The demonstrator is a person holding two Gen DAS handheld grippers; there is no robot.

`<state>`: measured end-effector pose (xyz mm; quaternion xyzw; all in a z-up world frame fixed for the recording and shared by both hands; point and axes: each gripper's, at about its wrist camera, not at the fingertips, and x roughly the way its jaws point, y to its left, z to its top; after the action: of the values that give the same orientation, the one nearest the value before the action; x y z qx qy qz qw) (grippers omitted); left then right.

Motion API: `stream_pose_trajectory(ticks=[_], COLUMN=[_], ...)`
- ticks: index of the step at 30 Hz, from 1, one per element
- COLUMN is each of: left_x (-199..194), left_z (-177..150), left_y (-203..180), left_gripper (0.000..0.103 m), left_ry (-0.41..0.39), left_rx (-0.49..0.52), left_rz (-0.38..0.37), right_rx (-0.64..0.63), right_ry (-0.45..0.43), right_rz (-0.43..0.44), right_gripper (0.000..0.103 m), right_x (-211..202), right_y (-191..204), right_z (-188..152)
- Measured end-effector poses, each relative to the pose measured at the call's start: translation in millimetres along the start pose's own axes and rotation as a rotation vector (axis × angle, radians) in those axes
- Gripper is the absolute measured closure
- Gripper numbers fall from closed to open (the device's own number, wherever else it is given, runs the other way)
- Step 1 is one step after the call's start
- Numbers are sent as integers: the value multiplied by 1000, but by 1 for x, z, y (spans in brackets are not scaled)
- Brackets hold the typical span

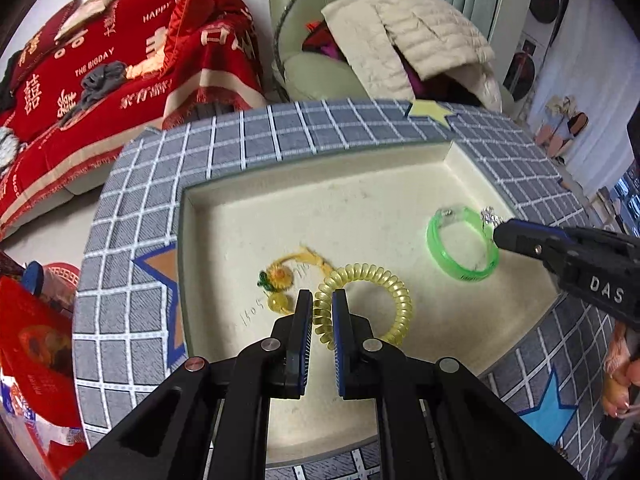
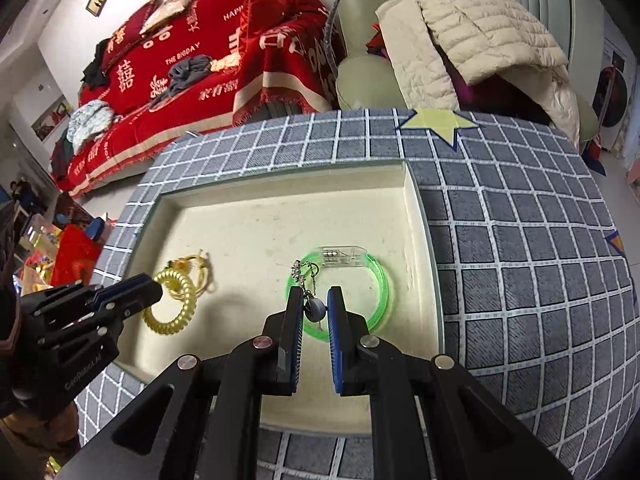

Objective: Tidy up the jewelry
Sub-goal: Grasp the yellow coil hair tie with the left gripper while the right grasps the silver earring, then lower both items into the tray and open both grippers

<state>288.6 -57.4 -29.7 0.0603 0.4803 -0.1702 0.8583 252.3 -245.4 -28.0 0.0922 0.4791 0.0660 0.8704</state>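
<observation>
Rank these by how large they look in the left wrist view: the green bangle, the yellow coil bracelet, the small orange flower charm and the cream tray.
1. Cream tray.
2. Yellow coil bracelet.
3. Green bangle, near the coil's size but farther from the camera, so unsure.
4. Orange flower charm.

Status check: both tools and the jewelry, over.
Left tool shut on yellow spiral coil bracelet. Right tool shut on silver pearl earring, over green translucent bangle. Nothing in the way.
</observation>
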Motion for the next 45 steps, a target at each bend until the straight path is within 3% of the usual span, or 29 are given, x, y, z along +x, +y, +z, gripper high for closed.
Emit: stream_pose_trajectory(ticks=[10, 17, 22, 24, 27, 34, 45], left_x=[29, 37, 36, 35, 32, 30, 26], left_z=[-7, -3, -5, -7, -10, -11, -11], left_y=[1, -6, -9, -7, -4, -1, -5], left_gripper=[72, 72, 72, 72, 72, 71, 71], left_ry=[59, -3, -37, -45, -60, -62, -76], left_rx=[-2, 40, 53, 45, 23, -2, -3], left_rz=[39, 165, 195, 192, 164, 163, 149], right_rx=[17, 12, 2, 10, 39, 58, 85], right_ry=[57, 36, 23, 27, -3, -61, -96], right_rz=[-24, -88, -102, -95, -60, -34, -9], right_gripper=[90, 90, 88, 84, 56, 49, 47], right_x=[37, 48, 47, 46, 37, 16, -8], right_y=[-7, -10, -7, -7, -9, -8, -9], right_z=[-1, 0, -2, -2, -3, -3, -11])
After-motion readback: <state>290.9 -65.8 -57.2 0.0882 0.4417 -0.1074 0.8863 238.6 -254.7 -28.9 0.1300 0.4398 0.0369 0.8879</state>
